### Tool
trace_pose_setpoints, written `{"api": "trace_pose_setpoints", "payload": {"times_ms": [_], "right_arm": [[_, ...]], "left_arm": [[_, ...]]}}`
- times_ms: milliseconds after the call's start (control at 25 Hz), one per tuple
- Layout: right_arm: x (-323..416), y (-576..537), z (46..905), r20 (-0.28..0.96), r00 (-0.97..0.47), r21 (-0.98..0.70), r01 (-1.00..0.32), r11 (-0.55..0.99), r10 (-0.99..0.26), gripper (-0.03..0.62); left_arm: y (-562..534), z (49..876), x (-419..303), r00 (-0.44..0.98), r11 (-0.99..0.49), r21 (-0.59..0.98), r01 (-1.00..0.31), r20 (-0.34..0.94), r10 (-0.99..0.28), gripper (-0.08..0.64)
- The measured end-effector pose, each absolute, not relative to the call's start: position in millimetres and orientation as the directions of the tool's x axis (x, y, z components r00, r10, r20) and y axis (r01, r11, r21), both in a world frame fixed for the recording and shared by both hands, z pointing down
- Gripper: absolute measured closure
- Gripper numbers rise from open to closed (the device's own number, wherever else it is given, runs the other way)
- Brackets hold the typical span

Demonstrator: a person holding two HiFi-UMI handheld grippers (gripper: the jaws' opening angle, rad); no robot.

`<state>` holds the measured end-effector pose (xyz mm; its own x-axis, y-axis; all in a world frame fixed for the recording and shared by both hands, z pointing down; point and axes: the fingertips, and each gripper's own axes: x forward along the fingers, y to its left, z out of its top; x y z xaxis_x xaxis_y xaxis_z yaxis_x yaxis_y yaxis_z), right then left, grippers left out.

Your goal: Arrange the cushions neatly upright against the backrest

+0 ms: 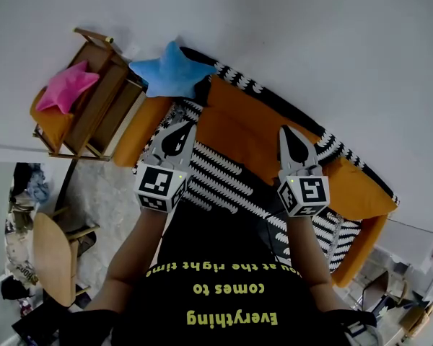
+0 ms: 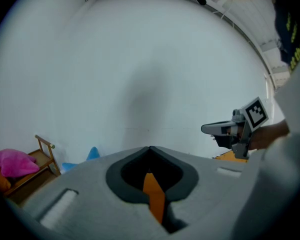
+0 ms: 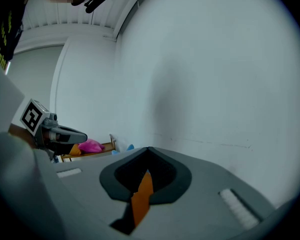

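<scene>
A blue star-shaped cushion [image 1: 169, 71] lies at the left end of the orange sofa [image 1: 238, 128], on top of its backrest by the wall. A pink star cushion [image 1: 65, 85] rests on a wooden armchair [image 1: 94, 99] to the left of the sofa. My left gripper [image 1: 182, 131] and right gripper [image 1: 292, 137] hover side by side over the sofa seat, both shut with nothing in them. The left gripper view shows shut jaws, the pink cushion [image 2: 10, 161], a tip of the blue cushion [image 2: 92, 154] and the right gripper [image 2: 235, 129]. The right gripper view shows the left gripper [image 3: 60, 134].
A black-and-white patterned blanket [image 1: 224, 175] covers part of the sofa seat and back. A white wall [image 1: 310, 42] stands behind the sofa. A round wooden table [image 1: 54, 258] and clutter sit at the lower left; more furniture stands at the lower right.
</scene>
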<state>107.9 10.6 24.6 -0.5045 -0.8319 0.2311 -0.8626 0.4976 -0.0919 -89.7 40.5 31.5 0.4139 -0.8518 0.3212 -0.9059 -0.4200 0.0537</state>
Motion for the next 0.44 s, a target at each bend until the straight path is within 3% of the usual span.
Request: {"api": "trace_pose_setpoints", "payload": {"times_ms": [440], "right_arm": [[99.9, 19.0, 17.9, 0.22, -0.513, -0.084, -0.858, 0.507, -0.83, 0.581]], "left_arm": [[50.2, 30.6, -97.9, 0.405, -0.41, 0.054, -0.91, 0.32, -0.857, 0.56]]}}
